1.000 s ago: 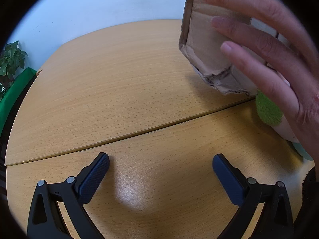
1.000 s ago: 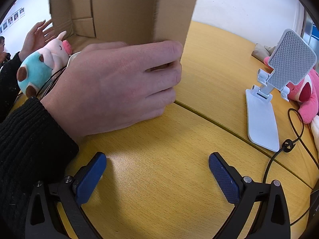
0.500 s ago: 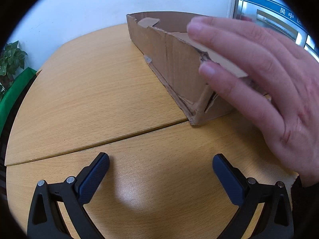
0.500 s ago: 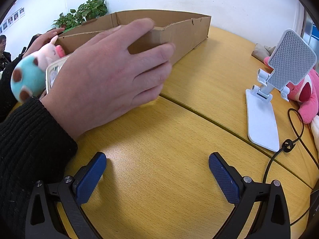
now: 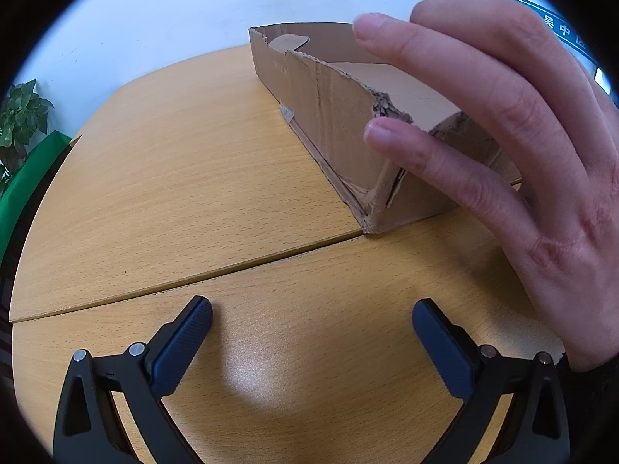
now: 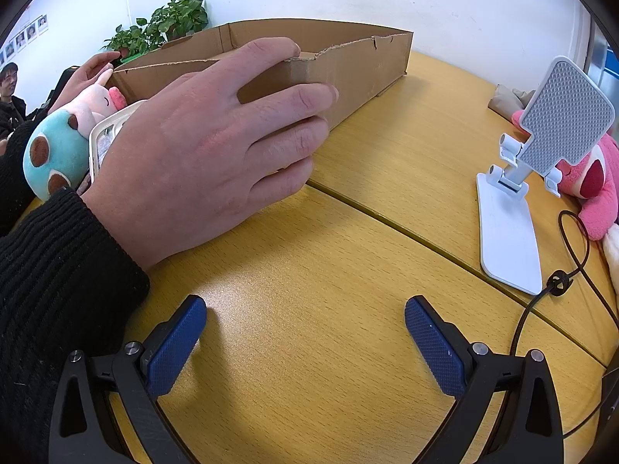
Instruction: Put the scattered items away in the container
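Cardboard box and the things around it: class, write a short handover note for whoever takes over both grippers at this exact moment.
Left gripper: open, empty, low over the table.
Right gripper: open, empty, also low over the table.
A bare hand rests on the near wall of the cardboard box, which sits flat, open side up; what shows of its inside looks empty.
Still out: blue and pink plush and a white case by the box's left end, white phone stand, pink plush and black cable on the right.
Done: the box is in place. Left: everything still to go in.
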### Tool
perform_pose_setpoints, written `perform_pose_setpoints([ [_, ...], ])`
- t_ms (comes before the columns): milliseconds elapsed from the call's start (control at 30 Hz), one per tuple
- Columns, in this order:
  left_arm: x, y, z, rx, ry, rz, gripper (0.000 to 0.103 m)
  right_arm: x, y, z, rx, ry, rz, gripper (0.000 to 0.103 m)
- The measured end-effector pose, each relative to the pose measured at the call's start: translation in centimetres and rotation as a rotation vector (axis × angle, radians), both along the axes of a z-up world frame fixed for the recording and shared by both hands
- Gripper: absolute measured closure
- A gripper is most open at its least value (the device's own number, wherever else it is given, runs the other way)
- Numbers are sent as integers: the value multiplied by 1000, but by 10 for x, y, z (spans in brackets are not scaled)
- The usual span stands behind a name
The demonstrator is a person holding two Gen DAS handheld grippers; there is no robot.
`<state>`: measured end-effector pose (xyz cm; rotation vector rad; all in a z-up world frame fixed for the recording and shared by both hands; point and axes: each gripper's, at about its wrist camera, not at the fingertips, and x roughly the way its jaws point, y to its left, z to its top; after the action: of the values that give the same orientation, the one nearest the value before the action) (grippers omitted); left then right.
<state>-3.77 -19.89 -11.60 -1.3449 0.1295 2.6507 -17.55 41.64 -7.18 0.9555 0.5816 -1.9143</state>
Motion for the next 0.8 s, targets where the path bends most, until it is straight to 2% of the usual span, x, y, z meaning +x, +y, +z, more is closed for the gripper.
perform_pose_setpoints([
  [800,0,-1,1,0,0,15,0,1,1,0,0,0,-1,0],
])
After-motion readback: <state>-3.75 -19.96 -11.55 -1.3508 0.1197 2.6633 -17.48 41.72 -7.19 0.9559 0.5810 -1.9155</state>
